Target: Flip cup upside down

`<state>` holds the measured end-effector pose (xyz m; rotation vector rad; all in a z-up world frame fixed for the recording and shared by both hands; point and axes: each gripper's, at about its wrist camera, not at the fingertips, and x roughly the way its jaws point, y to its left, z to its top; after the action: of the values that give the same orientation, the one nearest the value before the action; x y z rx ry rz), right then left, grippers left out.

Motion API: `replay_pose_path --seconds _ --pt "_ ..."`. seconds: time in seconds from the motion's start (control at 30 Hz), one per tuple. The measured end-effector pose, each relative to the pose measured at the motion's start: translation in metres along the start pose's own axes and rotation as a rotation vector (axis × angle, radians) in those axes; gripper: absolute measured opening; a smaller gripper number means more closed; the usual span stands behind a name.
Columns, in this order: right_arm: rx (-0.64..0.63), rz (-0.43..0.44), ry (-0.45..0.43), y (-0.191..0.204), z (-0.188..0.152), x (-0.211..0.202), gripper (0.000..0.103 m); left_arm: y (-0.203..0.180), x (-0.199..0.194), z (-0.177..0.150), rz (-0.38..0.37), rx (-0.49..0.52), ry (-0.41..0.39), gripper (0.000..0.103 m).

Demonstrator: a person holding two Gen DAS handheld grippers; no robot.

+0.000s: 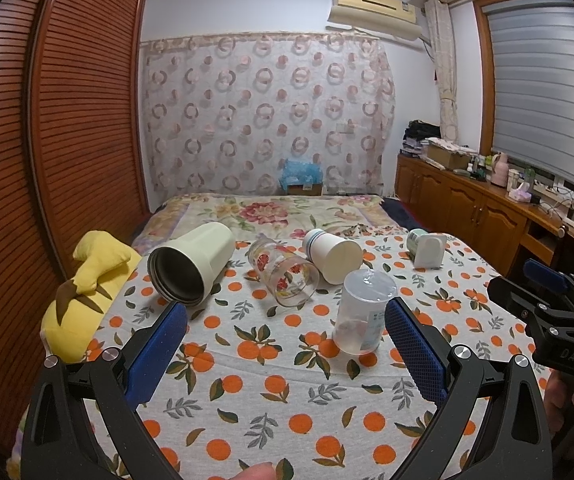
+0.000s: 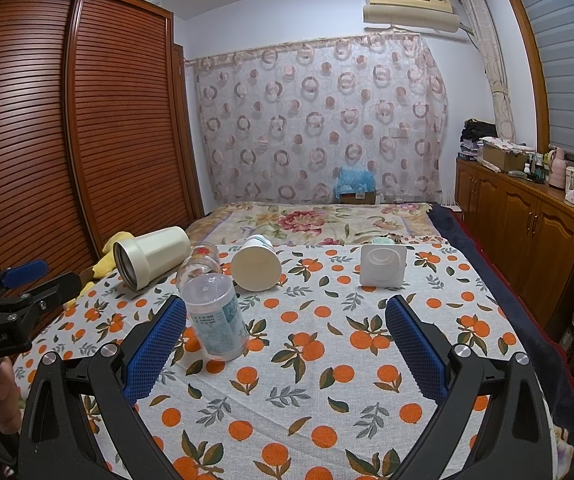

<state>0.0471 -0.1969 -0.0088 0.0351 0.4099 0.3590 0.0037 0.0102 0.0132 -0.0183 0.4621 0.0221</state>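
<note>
A clear plastic cup (image 1: 363,312) stands upside down on the orange-print cloth (image 1: 271,392); it also shows in the right wrist view (image 2: 217,316). A cream tumbler (image 1: 191,264), a flowered glass (image 1: 283,274) and a paper cup (image 1: 333,254) lie on their sides behind it. My left gripper (image 1: 287,340) is open and empty, its right pad close to the clear cup. My right gripper (image 2: 287,340) is open and empty, the clear cup just right of its left pad. The right gripper also appears at the right edge of the left wrist view (image 1: 547,312).
A white square-based container (image 2: 381,266) lies on the cloth at the back right. A yellow plush toy (image 1: 83,292) sits at the bed's left edge by the brown wardrobe (image 1: 67,120). Wooden cabinets (image 2: 527,224) line the right wall.
</note>
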Motion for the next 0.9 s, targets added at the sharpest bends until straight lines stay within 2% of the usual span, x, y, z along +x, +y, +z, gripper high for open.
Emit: replay_pose_path --seconds 0.9 --pt "-0.001 0.0 0.0 0.0001 -0.0002 -0.0001 0.101 -0.0015 -0.0008 -0.0011 0.001 0.002 -0.003 0.095"
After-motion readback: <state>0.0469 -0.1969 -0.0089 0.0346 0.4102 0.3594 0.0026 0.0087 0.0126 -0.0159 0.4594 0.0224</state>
